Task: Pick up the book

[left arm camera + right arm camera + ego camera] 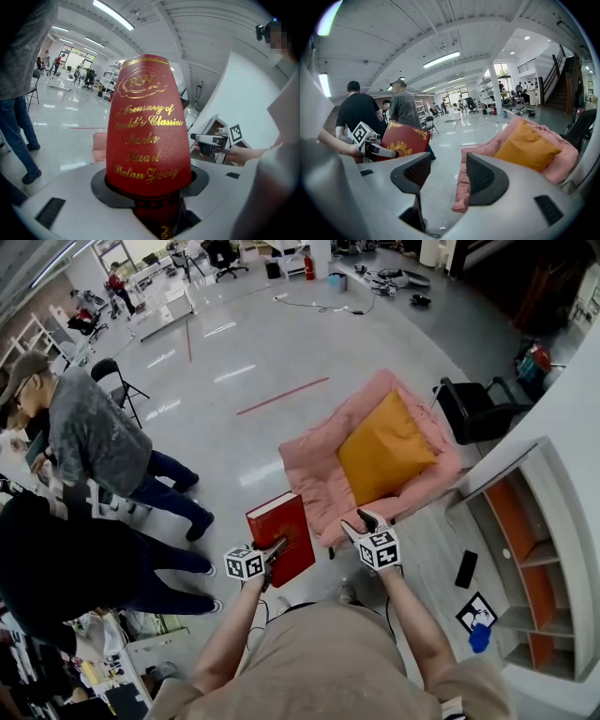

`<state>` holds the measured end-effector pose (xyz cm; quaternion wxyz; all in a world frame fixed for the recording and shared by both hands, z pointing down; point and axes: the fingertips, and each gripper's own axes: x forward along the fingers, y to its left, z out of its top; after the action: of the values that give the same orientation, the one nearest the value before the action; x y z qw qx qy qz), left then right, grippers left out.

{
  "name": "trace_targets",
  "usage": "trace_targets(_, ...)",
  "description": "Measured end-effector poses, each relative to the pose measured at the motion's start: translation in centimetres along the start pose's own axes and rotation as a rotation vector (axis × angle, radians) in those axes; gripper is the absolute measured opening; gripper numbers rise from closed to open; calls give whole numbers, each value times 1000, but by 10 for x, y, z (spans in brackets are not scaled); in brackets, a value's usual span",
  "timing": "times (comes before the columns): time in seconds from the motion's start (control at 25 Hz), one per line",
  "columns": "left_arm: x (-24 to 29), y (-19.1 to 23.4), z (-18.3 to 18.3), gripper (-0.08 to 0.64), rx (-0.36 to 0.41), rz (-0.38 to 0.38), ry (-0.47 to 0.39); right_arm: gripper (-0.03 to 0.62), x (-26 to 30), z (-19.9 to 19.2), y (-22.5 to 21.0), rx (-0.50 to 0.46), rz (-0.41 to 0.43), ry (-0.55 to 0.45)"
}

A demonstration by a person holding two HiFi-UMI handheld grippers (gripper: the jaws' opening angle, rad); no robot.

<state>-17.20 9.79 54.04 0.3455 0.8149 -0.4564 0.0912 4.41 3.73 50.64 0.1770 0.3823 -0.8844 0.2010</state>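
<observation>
The left gripper [270,557] squeezes the red book [279,532] by one end, up over the floor [234,427] (the right gripper [362,522] is open and empty), so the heavy book might tip and slip out.

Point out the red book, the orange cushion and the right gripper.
red book [281,538], head view, middle of its upturned cover.
orange cushion [384,448], head view, middle of its top face.
right gripper [447,165], right gripper view, midway between its open fingertips.
</observation>
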Motion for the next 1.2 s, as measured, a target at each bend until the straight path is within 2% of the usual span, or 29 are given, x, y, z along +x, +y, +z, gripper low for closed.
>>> trace_targets(0.52,16,-22,0,241,-9,35,-16,245,-11,1,-27,2,33,2)
trace_targets(0.56,17,-24,-1,241,-10,38,-16,236,-13,1,-30,-8,24,4)
trace_targets(0.6,17,-26,-2,241,-11,39,-16,166,-16,1,-32,-23,12,4)
trace_targets(0.64,18,-28,-2,241,-12,40,-16,139,-18,0,-34,-36,3,3)
trace_targets(1.2,24,-37,-12,241,-21,60,-24,114,-37,-3,-43,-57,26,-24)
